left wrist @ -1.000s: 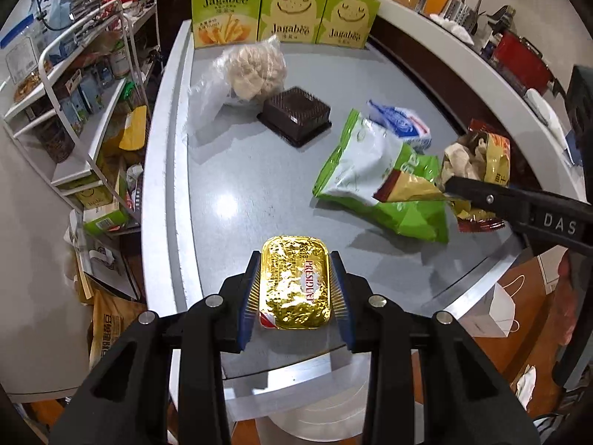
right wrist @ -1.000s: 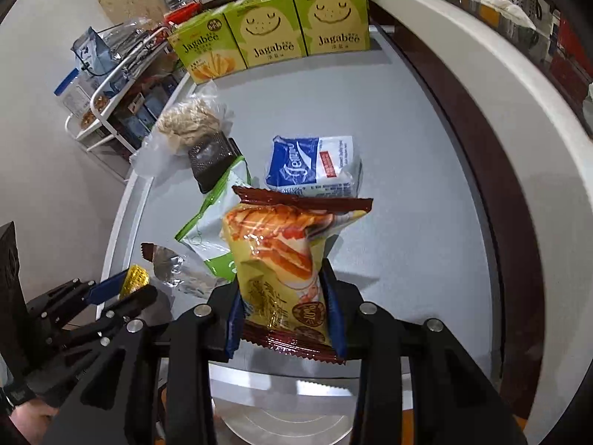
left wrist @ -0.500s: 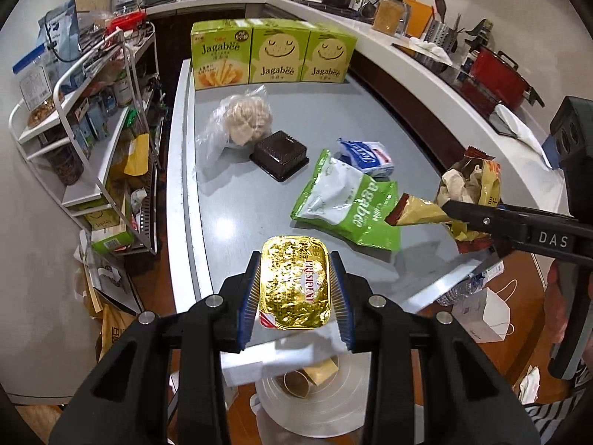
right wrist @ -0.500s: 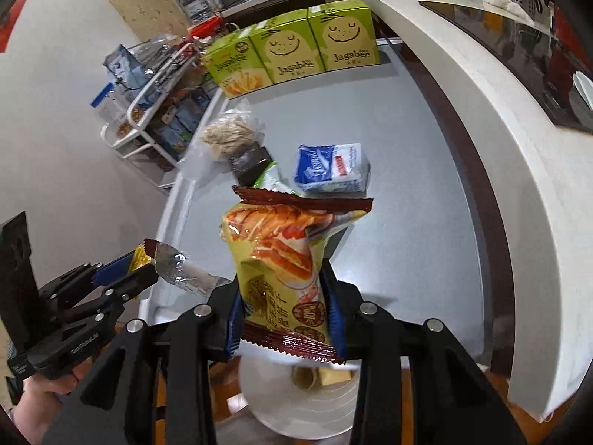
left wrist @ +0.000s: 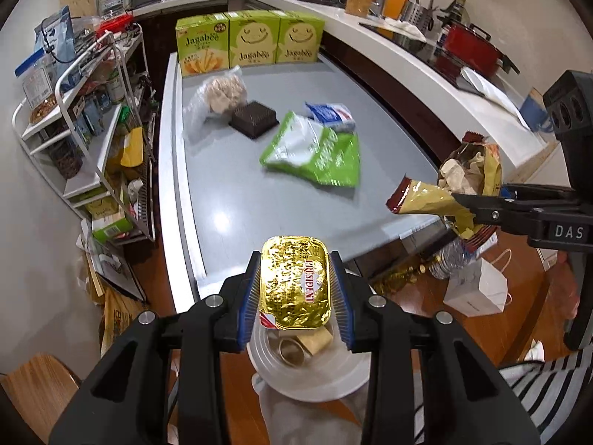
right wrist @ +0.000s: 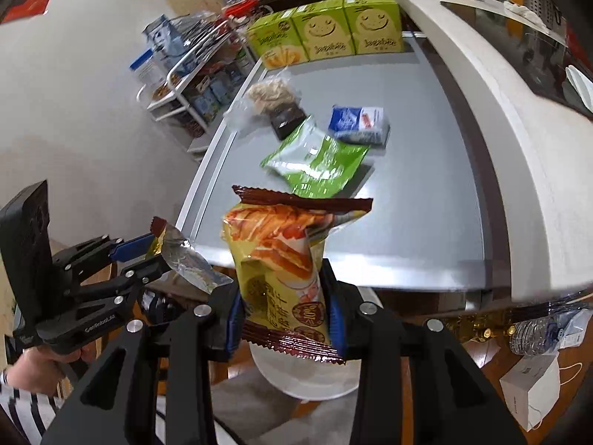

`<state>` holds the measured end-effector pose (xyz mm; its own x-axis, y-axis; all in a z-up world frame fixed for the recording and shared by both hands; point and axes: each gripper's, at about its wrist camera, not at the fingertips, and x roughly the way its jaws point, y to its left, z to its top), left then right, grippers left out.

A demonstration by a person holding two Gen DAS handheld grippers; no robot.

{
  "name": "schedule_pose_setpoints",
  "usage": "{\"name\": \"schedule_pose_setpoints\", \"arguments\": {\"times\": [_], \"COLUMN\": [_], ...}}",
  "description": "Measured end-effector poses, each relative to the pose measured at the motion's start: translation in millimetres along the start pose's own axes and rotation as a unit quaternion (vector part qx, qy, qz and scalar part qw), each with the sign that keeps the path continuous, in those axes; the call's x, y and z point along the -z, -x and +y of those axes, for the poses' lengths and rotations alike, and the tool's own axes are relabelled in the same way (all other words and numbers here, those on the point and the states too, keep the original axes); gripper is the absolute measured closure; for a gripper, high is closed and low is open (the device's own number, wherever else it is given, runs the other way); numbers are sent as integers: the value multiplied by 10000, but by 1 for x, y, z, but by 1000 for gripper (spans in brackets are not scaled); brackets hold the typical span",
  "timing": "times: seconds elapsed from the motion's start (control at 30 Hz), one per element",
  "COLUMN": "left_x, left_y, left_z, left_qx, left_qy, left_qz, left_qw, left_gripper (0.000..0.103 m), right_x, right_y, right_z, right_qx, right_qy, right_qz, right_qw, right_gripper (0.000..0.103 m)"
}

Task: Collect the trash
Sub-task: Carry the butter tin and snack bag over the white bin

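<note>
My left gripper is shut on a gold foil butter tub and holds it off the table's near edge, above a white bin that holds some scraps. My right gripper is shut on a yellow snack bag with a brown top, also above the white bin. The right gripper and its bag show at the right of the left wrist view. A green chip bag, a blue-white packet and a black tray lie on the grey table.
Three green Jagabee boxes stand at the table's far end, with a clear bag of pale food before them. A wire shelf rack stands left. A white counter runs along the right. A white paper bag sits on the floor.
Both grippers have pulled back and up from the table with their items. They now hang beyond its near edge, over the white bin.
</note>
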<state>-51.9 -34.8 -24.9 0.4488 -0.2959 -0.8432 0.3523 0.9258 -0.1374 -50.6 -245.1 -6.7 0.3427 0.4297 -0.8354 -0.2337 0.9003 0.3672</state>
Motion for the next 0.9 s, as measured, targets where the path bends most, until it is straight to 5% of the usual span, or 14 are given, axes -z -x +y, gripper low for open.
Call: {"name": "schedule_pose_setpoints", "arguments": {"times": [0.43, 0.9], "left_x": [44, 89], "left_y": [-11, -93], "left_z": [-14, -19], "left_qx": [111, 225], "left_qy": [-290, -579], "left_qz": [590, 1698], "left_qw": [9978, 9835], "left_gripper": [66, 66], "right_x": [51, 78], "right_y": [-11, -96], "right_z": [8, -11], "right_qx": [-59, 442], "right_qy": [389, 650], "right_qz": [685, 1715], "right_qw": [9969, 9820], "right_gripper": [67, 67]}}
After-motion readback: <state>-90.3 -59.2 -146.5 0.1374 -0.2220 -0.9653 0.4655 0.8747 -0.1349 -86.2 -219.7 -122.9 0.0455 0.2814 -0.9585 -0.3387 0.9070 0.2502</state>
